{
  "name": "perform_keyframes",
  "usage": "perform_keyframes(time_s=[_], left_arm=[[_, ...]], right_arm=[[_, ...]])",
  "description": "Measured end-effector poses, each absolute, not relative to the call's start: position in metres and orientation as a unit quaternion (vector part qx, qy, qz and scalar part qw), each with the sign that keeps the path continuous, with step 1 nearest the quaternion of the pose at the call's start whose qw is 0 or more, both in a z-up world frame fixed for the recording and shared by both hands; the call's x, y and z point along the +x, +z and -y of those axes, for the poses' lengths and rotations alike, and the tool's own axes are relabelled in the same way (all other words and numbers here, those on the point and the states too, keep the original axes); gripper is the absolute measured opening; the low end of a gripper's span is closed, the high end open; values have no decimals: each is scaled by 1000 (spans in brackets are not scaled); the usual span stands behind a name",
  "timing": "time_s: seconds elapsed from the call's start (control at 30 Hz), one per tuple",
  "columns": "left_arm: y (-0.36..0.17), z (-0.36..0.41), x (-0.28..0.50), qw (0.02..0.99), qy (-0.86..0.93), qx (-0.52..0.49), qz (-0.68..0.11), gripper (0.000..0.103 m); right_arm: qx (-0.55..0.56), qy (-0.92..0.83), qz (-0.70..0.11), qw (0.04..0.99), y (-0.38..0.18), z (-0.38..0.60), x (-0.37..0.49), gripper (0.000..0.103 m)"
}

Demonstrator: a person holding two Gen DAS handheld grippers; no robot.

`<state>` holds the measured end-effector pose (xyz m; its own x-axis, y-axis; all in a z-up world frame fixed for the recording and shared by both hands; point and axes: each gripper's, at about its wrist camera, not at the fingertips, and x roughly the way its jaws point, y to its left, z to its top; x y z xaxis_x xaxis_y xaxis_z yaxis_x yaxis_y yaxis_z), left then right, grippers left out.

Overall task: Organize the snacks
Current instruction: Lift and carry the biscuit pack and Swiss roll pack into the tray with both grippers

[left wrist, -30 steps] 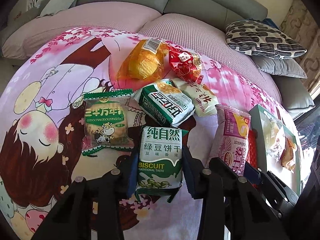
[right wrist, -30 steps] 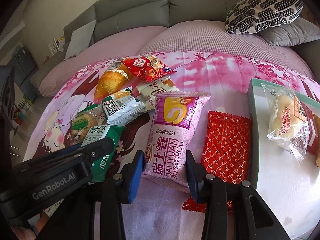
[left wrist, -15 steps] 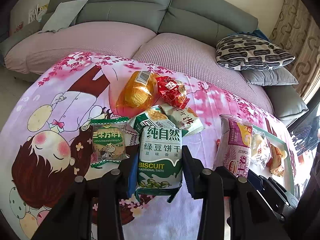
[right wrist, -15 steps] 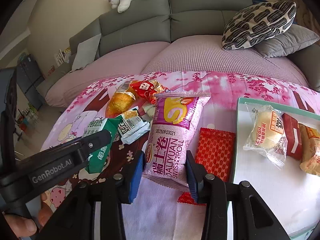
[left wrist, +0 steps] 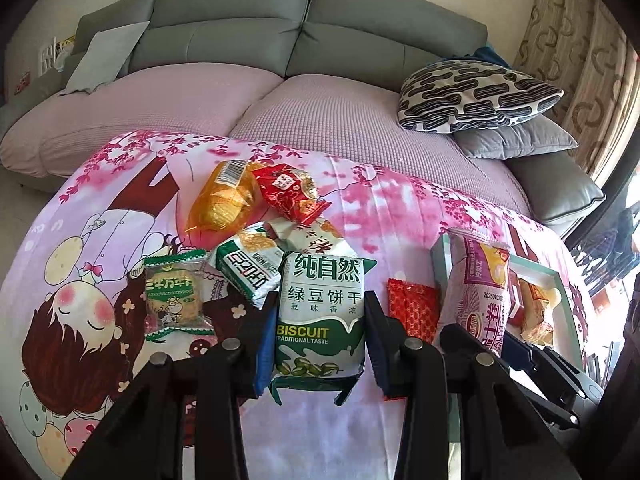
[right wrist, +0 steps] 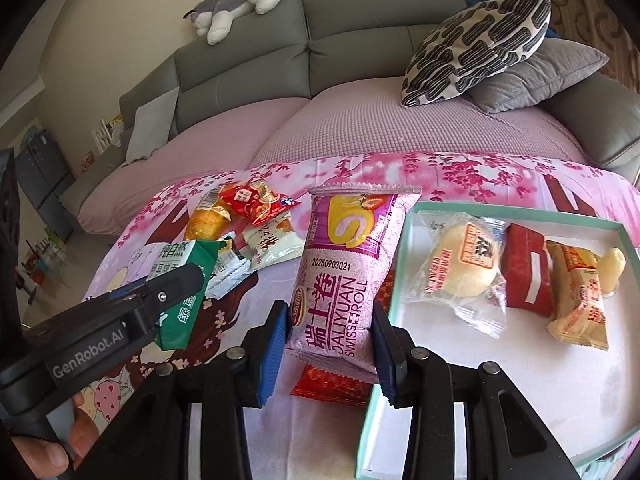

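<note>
Left tongs (left wrist: 320, 332) clamped on green biscuit packet (left wrist: 320, 312); right tongs (right wrist: 330, 336) clamped on pink Swiss roll packet (right wrist: 344, 268). Both now lifted off cartoon blanket (left wrist: 80, 240), higher than a second ago, likely headed trayward. At right, teal-rimmed tray (right wrist: 520, 212) holding round bun (right wrist: 460, 268), red packet (right wrist: 524, 276), yellow packet (right wrist: 580, 300).

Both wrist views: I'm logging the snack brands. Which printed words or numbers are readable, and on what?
"BISCUIT TRADITIONAL TASTE": green-and-white biscuit packet in the left gripper.
"DALIYUAN SWISS ROLL", "20250903G21": pink plastic roll packet in the right gripper.
"GenRobot.AI": left gripper's black body.
Other packets' print: too small or blurred.
</note>
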<state>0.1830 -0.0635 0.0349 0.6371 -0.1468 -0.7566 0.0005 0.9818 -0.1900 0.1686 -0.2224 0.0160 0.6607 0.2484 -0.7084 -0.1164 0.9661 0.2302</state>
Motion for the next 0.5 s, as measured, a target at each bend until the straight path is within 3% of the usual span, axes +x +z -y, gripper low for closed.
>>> perform_keyframes(time_s=[0.5], left_arm=[[42,172,179,898,-121,-26,-422,41]], right_arm=[[145,-7,-377,915,27,348,153,42]])
